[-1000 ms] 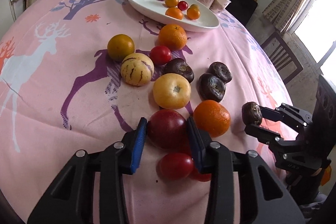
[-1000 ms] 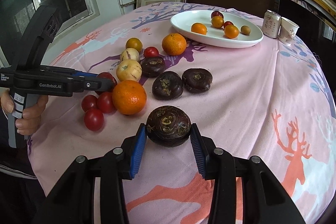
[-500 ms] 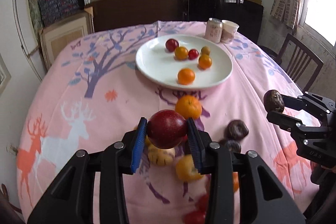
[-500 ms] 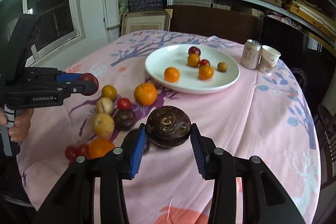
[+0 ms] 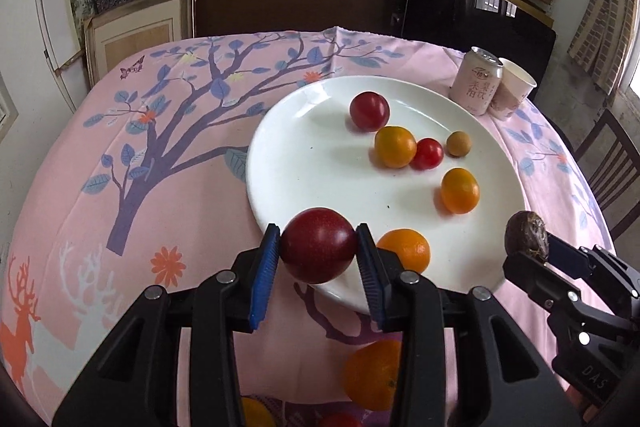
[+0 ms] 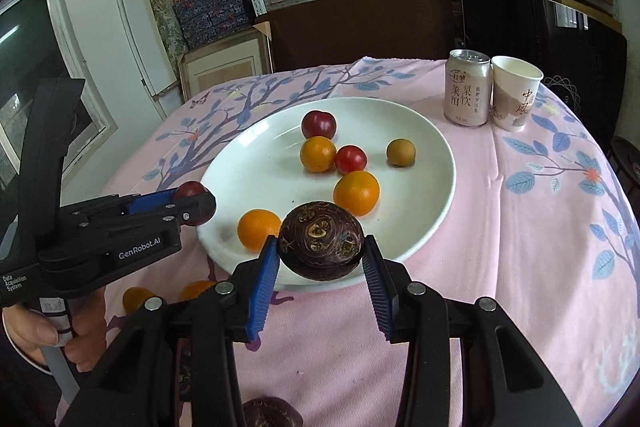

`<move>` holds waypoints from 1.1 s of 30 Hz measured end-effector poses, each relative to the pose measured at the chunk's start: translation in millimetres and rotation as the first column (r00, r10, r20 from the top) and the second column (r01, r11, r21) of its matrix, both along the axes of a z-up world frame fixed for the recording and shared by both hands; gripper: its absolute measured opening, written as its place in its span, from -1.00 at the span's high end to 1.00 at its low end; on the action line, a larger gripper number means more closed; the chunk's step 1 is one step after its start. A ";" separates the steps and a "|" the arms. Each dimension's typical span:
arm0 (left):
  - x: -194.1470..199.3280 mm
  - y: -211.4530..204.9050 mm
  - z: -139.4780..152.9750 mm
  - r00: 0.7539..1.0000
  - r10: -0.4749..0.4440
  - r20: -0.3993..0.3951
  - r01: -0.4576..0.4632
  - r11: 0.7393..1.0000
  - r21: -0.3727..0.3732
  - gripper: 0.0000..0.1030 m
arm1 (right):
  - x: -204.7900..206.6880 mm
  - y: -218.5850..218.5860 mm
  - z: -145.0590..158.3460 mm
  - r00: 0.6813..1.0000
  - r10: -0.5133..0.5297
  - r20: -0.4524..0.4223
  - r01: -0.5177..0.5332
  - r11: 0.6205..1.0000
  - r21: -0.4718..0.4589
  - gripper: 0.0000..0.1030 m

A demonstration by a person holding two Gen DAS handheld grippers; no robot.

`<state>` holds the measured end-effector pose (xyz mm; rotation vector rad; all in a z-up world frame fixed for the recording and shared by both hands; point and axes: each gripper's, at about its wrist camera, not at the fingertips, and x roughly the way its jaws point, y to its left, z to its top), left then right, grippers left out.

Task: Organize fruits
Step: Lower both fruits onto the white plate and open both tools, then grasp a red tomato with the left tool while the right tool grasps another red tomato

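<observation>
Pink deer-and-tree print tablecloth (image 5: 120, 187) covers the whole table. The left gripper (image 5: 318, 259) is clamped on a round dark red plum (image 5: 318, 245), held over the near rim of the big white ceramic plate (image 5: 312, 163). The right gripper (image 6: 320, 259) is squeezing a dark brown wrinkly round fruit (image 6: 321, 239) above the plate's near edge too. The plate holds several small oranges and red fruits, one orange (image 5: 405, 250) sitting right behind the left fingers. A pale drink can (image 6: 468, 93) and a paper cup (image 6: 514, 93) stand touching just past the plate.
</observation>
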<state>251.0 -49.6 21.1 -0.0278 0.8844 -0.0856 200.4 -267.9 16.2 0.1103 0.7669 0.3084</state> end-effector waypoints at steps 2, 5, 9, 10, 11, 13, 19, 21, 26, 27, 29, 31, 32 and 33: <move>1.1 3.1 0.1 1.000 0.023 -0.005 -0.023 1.000 -0.012 0.04 | 7.1 -1.9 -5.1 1.000 -0.020 -0.019 0.021 1.000 0.022 -0.09; -8.5 5.2 11.2 0.998 0.037 0.059 -0.037 0.999 0.007 -0.39 | 4.4 -7.7 -4.9 0.999 -0.042 -0.017 0.042 0.997 0.060 -0.18; -23.8 11.3 25.7 0.996 0.024 0.088 -0.025 1.000 0.005 -0.45 | -10.0 -10.7 -0.7 1.000 -0.026 -0.006 0.026 0.999 0.039 -0.17; -28.7 13.8 27.6 0.996 0.024 0.089 -0.024 1.000 0.001 -0.47 | -14.1 -12.5 0.3 1.000 -0.016 -0.008 0.016 0.999 0.038 -0.17; -34.4 16.5 29.1 0.995 0.025 0.092 -0.025 1.000 0.001 -0.51 | -20.1 -14.1 1.1 1.000 -0.006 -0.007 0.006 0.999 0.035 -0.18; -45.9 21.6 30.9 0.995 0.024 0.094 -0.025 1.000 0.010 -0.53 | -32.8 -18.3 3.4 1.000 0.001 0.002 -0.001 1.000 0.019 -0.18; -86.7 39.6 25.7 0.997 0.026 0.079 -0.028 0.999 0.027 -0.67 | -75.6 -32.3 4.4 0.999 0.034 -0.001 -0.034 0.999 -0.004 -0.24; -101.1 45.6 22.2 0.997 0.025 0.073 -0.027 0.999 0.024 -0.67 | -92.3 -33.3 3.0 0.998 0.056 -0.004 -0.056 0.998 -0.022 -0.24; -135.4 56.1 10.4 0.999 0.016 0.043 -0.017 1.000 0.019 -0.67 | -130.7 -23.5 -4.2 0.992 0.124 -0.017 -0.125 0.990 -0.066 -0.24; -142.7 57.3 8.2 0.999 0.012 0.040 -0.013 1.000 0.025 -0.67 | -137.1 -20.7 -6.5 0.991 0.135 -0.023 -0.136 0.988 -0.070 -0.24; -156.8 58.9 3.7 0.999 0.004 0.041 -0.006 0.999 0.043 -0.67 | -148.7 -14.3 -11.1 0.987 0.160 -0.033 -0.162 0.984 -0.070 -0.24; -169.3 60.2 -1.0 0.999 -0.004 0.035 0.002 0.998 0.058 -0.67 | -160.4 -6.5 -14.5 0.981 0.191 -0.044 -0.193 0.979 -0.063 -0.24; -174.7 61.3 -2.5 0.999 -0.009 0.032 0.007 0.998 0.061 -0.67 | -165.9 -1.7 -15.8 0.977 0.209 -0.051 -0.212 0.975 -0.061 -0.24; -179.7 62.9 -4.1 0.999 -0.012 0.029 0.010 0.998 0.061 -0.67 | -171.9 3.8 -17.7 0.971 0.232 -0.059 -0.235 0.970 -0.060 -0.24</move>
